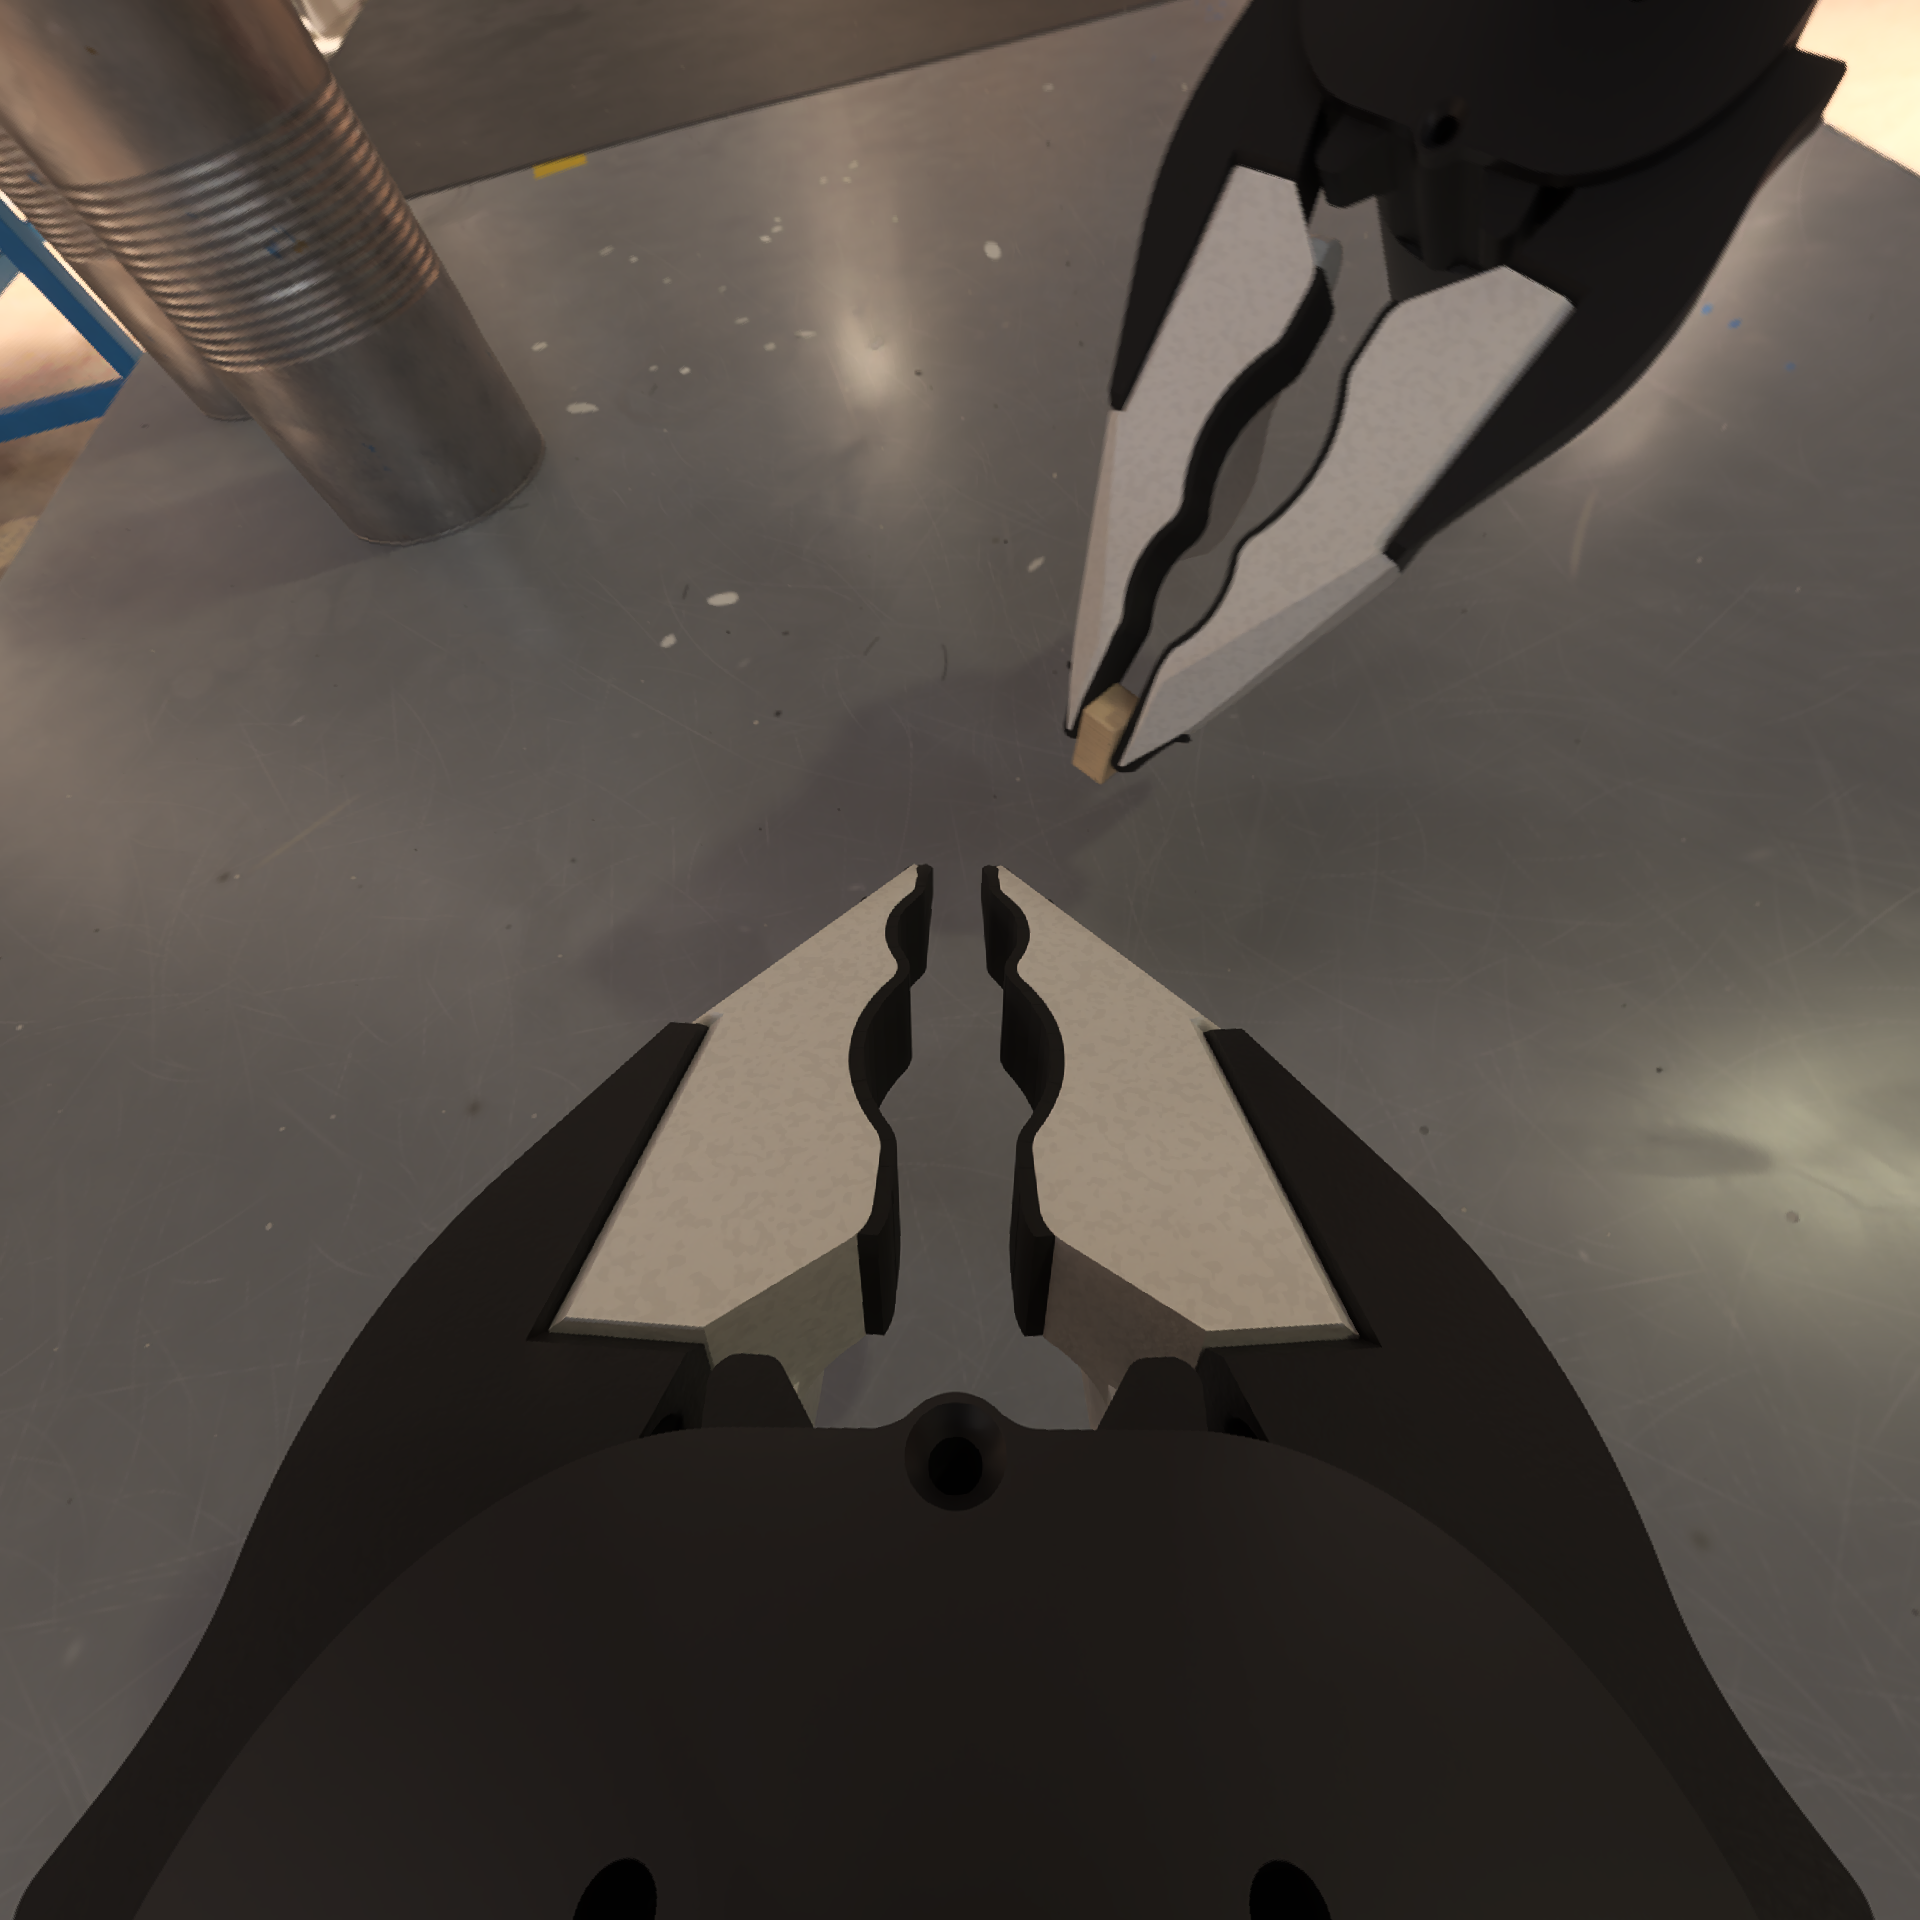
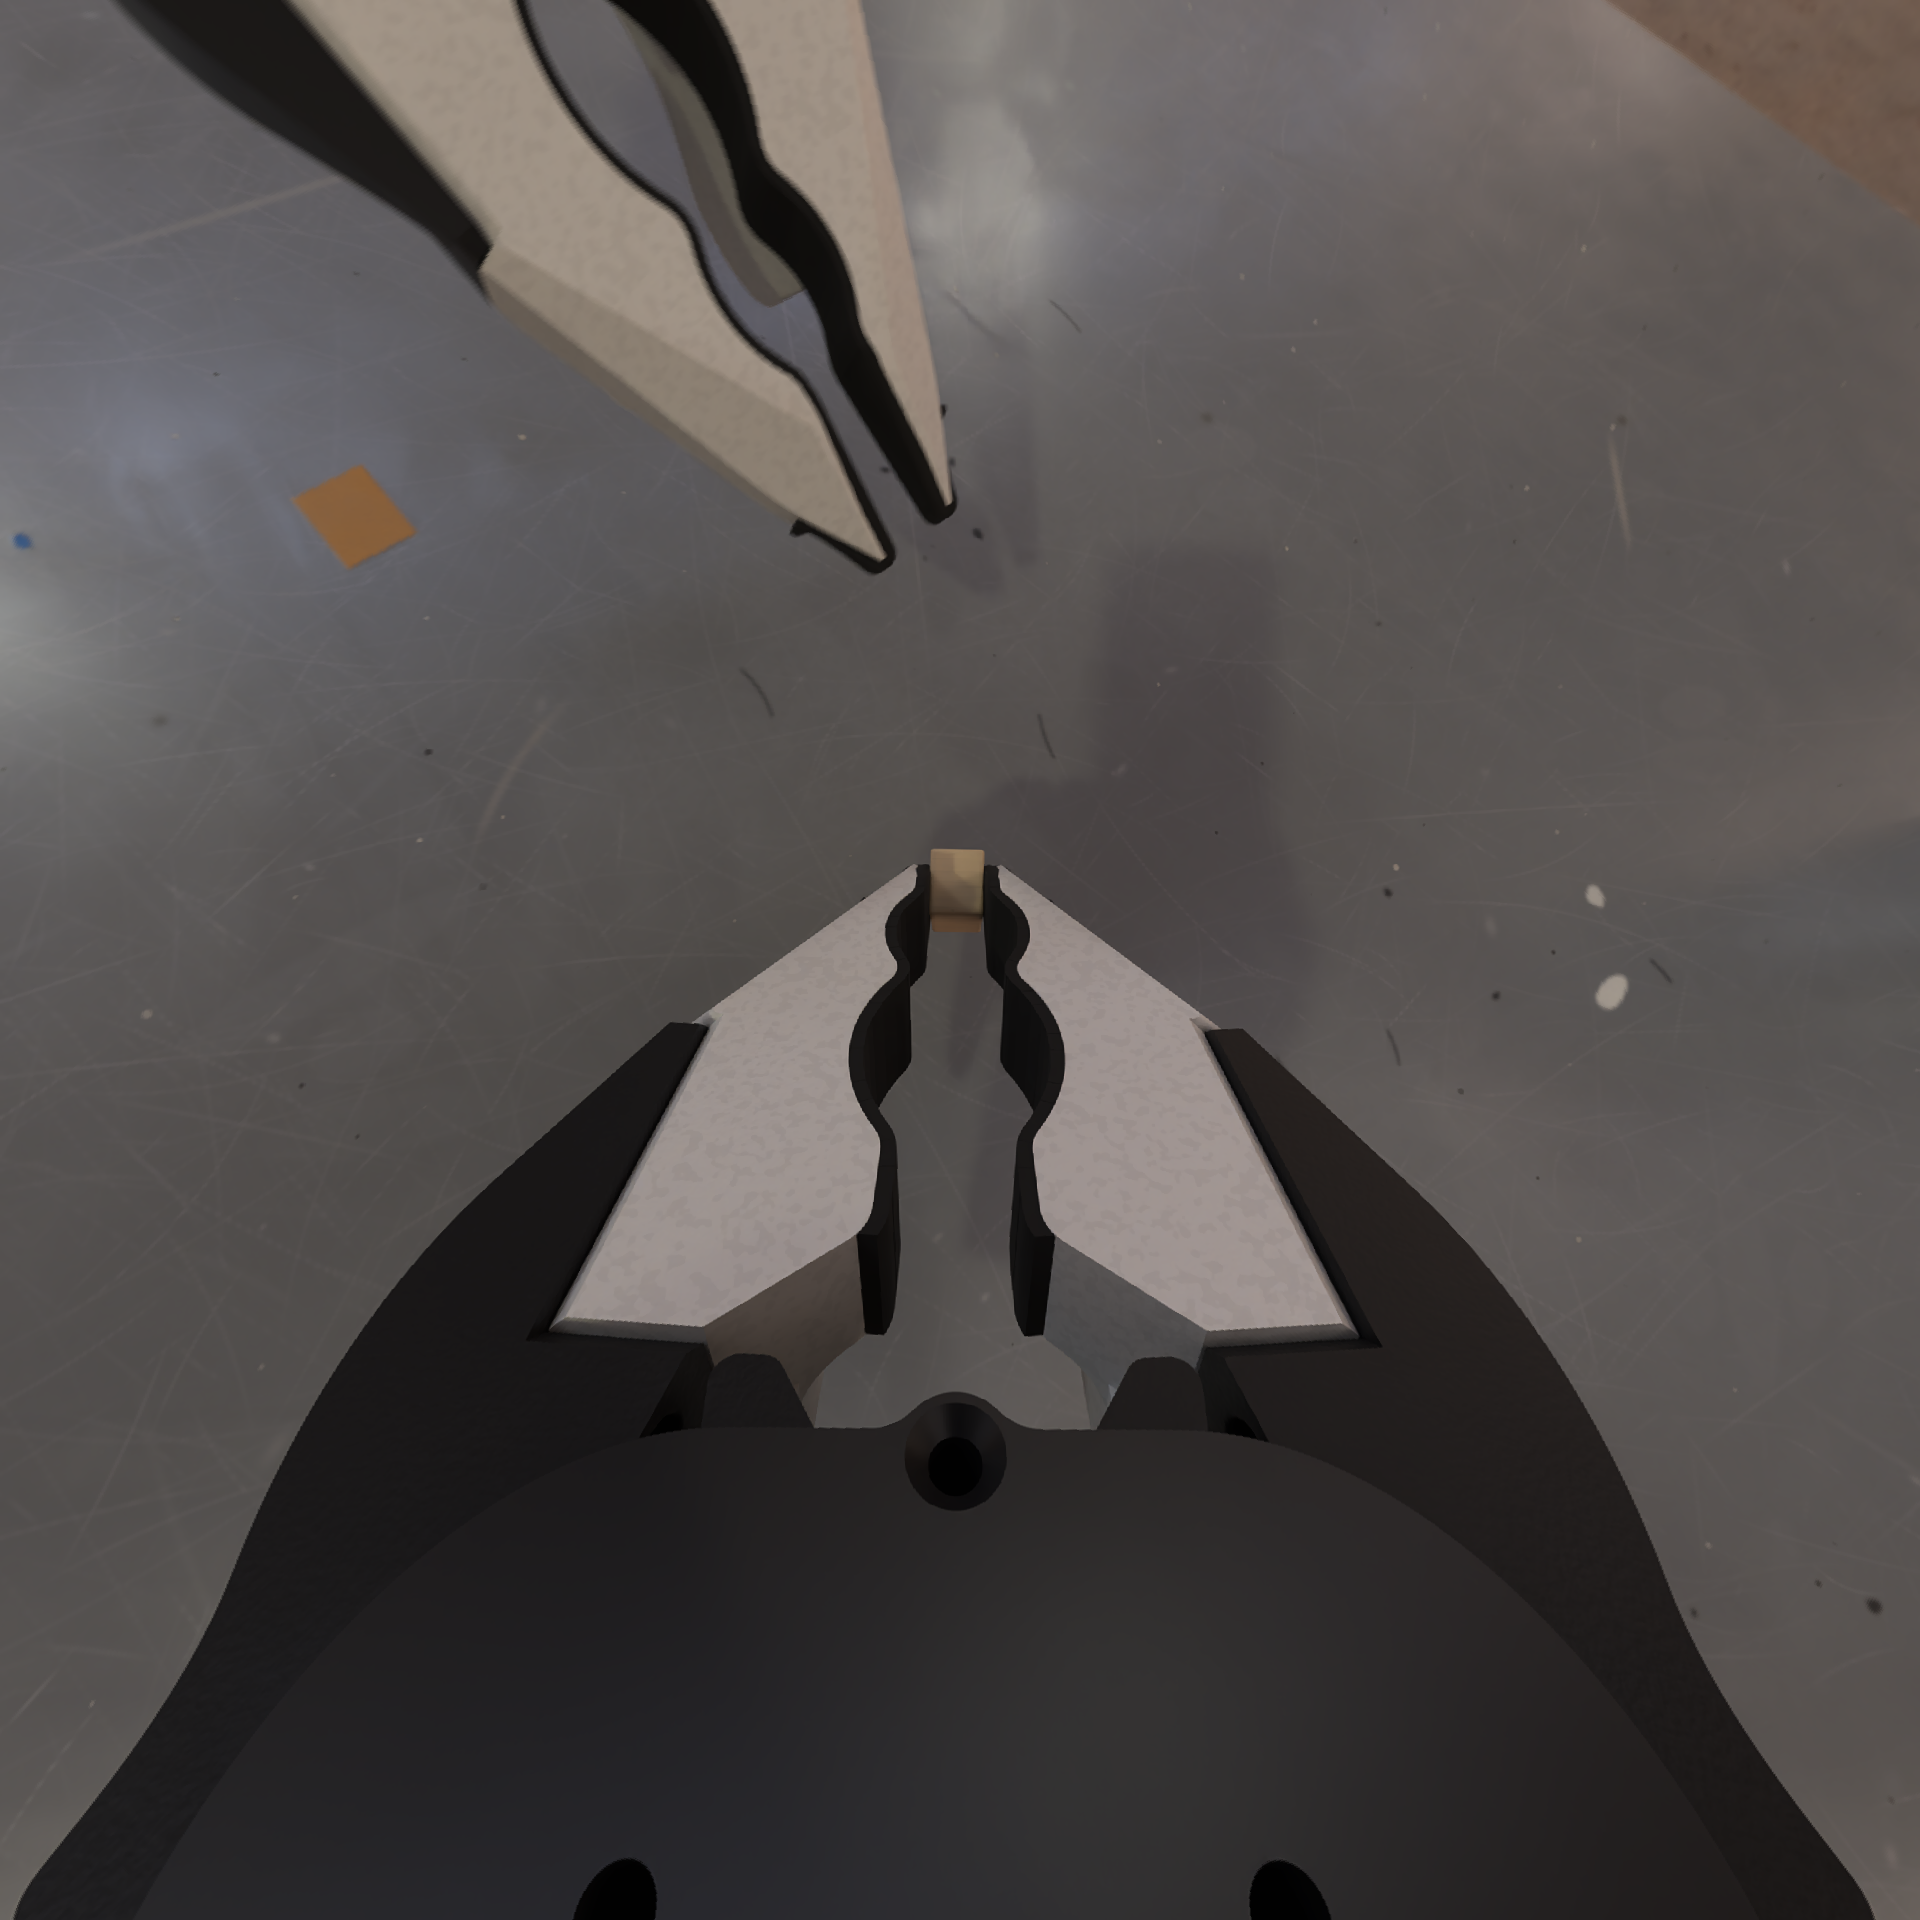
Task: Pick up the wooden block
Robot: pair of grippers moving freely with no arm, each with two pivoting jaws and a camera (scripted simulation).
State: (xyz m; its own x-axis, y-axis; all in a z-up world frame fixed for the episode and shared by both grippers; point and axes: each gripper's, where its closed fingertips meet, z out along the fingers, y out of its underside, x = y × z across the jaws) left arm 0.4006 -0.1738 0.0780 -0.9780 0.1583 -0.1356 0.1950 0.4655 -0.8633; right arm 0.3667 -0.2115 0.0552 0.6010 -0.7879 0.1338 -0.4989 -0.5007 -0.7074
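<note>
The wooden block point(image 2: 956, 883) is a small pale cube pinched between the fingertips of my right gripper point(image 2: 958, 873), which is shut on it. In the left wrist view the right gripper point(image 1: 1110, 743) points down at the grey metal table point(image 1: 416, 831), with the block point(image 1: 1099, 740) at its tips, close to the surface. I cannot tell whether the block touches the table. My left gripper point(image 1: 956, 873) is nearly closed, with a narrow gap between its tips and nothing in it. It hovers a short way in front of the block and also shows in the right wrist view point(image 2: 914, 535).
Two tall metal cylinders point(image 1: 312, 343) with threaded bands stand at the far left of the table. A blue frame point(image 1: 62, 395) lies beyond the table's left edge. A flat orange-brown patch point(image 2: 353, 514) lies on the table beside the left gripper.
</note>
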